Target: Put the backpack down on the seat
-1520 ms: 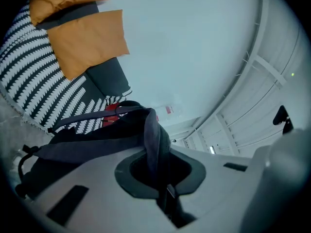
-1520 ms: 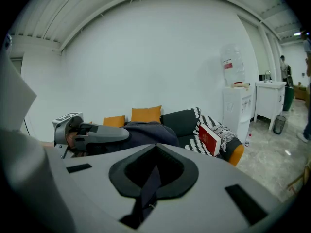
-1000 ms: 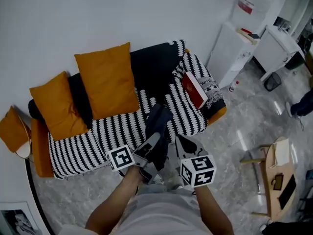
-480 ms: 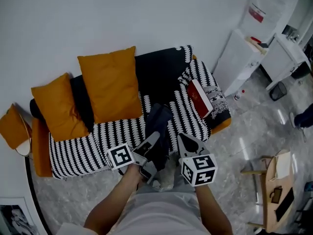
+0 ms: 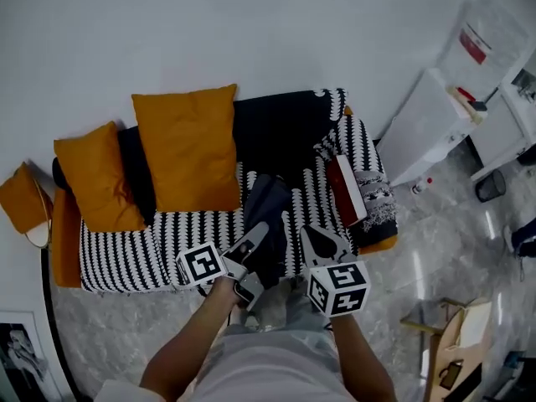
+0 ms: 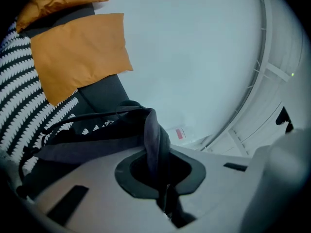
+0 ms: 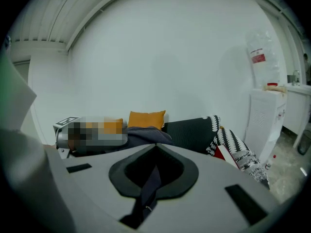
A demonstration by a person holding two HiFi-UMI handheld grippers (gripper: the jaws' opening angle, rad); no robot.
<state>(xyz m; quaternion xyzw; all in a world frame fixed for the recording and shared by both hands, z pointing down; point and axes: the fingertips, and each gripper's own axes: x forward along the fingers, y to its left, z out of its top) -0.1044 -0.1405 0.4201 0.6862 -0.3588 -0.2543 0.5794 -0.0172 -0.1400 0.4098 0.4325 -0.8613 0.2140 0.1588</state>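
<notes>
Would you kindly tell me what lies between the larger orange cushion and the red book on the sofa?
In the head view, the dark backpack is there, over the striped seat, with the black sofa back behind.

Ahead-left of the left gripper point(image 5: 255, 238) the striped seat point(image 5: 193, 224) lies bare up to two orange cushions point(image 5: 188, 149). Ahead-right of the right gripper point(image 5: 311, 239), a red book point(image 5: 346, 189) takes the seat's end.

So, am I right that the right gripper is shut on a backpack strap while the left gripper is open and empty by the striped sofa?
Not quite: the left gripper is also shut on a strap of the backpack, as the left gripper view shows. The right gripper does grip a strap by the striped sofa.
</notes>
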